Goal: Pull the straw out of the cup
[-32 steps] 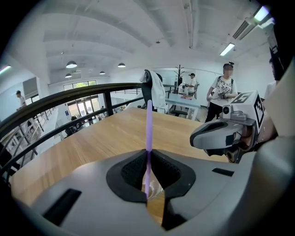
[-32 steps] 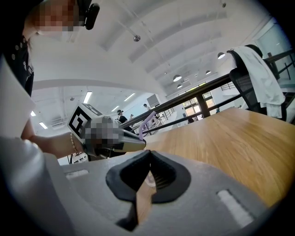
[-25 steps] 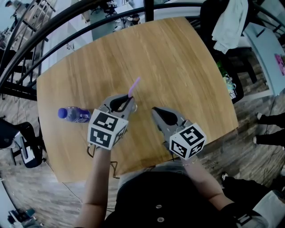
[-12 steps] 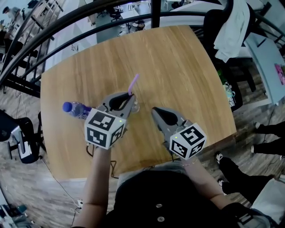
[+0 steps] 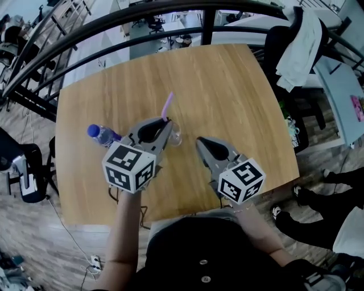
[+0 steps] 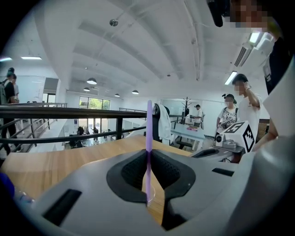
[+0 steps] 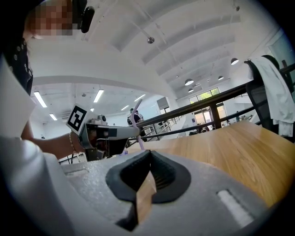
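A purple straw (image 5: 166,107) stands nearly upright, pinched between the jaws of my left gripper (image 5: 166,132). In the left gripper view the straw (image 6: 149,124) runs straight up through the closed jaws of that gripper (image 6: 148,156). A small clear cup (image 5: 176,136) sits on the wooden table (image 5: 227,85), just right of the left jaw tips. My right gripper (image 5: 199,141) hovers a hand's width right of the cup, touching nothing. Its jaws (image 7: 148,154) meet at the tips with nothing between them. From there I see the straw (image 7: 136,129) and the left gripper (image 7: 108,133).
A bottle with a purple cap (image 5: 101,134) lies on the table left of the left gripper. A black railing (image 5: 142,17) curves behind the table. A chair draped with a white garment (image 5: 298,40) stands at the far right. The table's near edge is by my body.
Both grippers have risen above the table, the left more than the right. The straw has come up with the left gripper and stands steeper.
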The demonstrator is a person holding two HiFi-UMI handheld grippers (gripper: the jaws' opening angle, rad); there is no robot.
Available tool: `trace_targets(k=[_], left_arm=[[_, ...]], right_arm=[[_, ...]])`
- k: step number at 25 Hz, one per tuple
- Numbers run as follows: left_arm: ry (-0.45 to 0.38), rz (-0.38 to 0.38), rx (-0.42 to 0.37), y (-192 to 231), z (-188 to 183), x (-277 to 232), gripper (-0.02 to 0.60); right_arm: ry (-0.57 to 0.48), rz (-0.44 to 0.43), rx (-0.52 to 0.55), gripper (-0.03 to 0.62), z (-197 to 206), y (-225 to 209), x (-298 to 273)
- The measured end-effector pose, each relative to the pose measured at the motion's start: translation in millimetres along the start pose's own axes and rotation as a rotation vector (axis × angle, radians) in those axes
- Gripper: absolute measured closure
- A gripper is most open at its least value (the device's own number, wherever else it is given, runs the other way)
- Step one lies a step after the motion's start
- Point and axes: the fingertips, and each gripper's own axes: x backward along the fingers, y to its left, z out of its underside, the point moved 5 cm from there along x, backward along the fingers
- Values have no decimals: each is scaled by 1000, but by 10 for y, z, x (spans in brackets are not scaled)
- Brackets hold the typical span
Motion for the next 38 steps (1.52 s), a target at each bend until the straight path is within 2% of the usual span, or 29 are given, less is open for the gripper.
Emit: trace_targets(k=[7,15,24,32,38], left_arm=[[-122,-38,35,10,-156,298,540],[-300,-55,134,42,-226,588,540],[-441,-120,227,100,-195,919,541],[-540,-150,265,59,-77,1188,541],[-611,-188,265,38,-45,1322,541]], right_arm=[[-12,-15,26,595,-106,114,-5],[-41,-40,51,595,-230,187,-26],[-58,-63,80,595,-356,248,-18],[-98,-100,98,595,-551,406,35],[-111,-107,92,595,-580,436,62]])
